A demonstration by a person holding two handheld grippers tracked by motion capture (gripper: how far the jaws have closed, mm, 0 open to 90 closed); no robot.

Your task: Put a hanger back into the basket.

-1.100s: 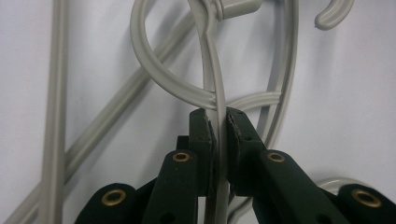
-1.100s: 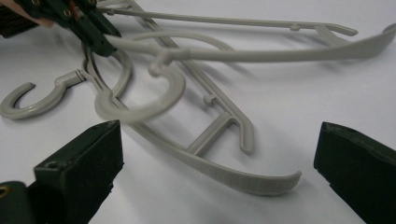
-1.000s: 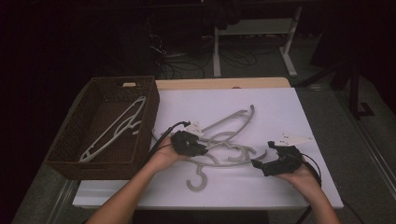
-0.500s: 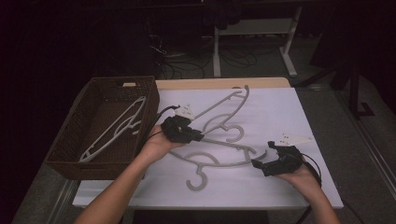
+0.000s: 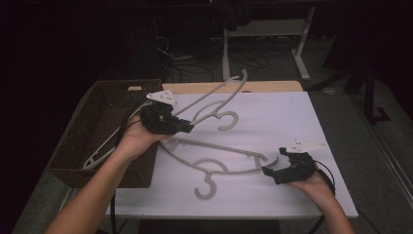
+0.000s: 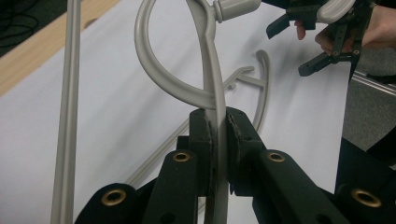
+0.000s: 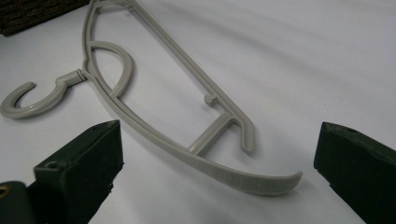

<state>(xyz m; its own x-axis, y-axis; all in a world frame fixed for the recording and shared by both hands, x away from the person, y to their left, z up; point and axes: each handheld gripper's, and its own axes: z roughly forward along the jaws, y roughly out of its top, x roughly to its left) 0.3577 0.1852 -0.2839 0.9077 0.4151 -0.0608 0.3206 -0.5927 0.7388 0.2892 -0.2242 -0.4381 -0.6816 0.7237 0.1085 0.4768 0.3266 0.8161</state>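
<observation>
Your left gripper point(image 5: 187, 127) has its jaws clamped tight on the thin bar of a grey plastic hanger point(image 5: 214, 100). In the left gripper view you can see that lifted hanger point(image 6: 212, 88) pinched right between the two pads, with its curved inner loop rising just past them. From the high view it's held up off the white worktop point(image 5: 292, 117), tilted, with its far arm reaching toward the back edge and its hook hanging near the middle. Your left hand point(image 5: 134, 139) sits right at the rim of the brown wicker basket point(image 5: 104, 92), and there's a white hanger point(image 5: 104, 148) lying inside that basket.

The second grey hanger point(image 5: 214, 163) lies flat on the worktop, hook pointing toward you, between your two hands. Your right gripper point(image 5: 268, 171) is wide open with nothing in it, just beside that hanger's right-hand tip. In the right gripper view the flat hanger point(image 7: 187, 116) stretches away between the spread jaws, its end tip sitting in the gap, not touching either pad. Your right hand point(image 5: 316, 183) is low near the front right of the worktop.
</observation>
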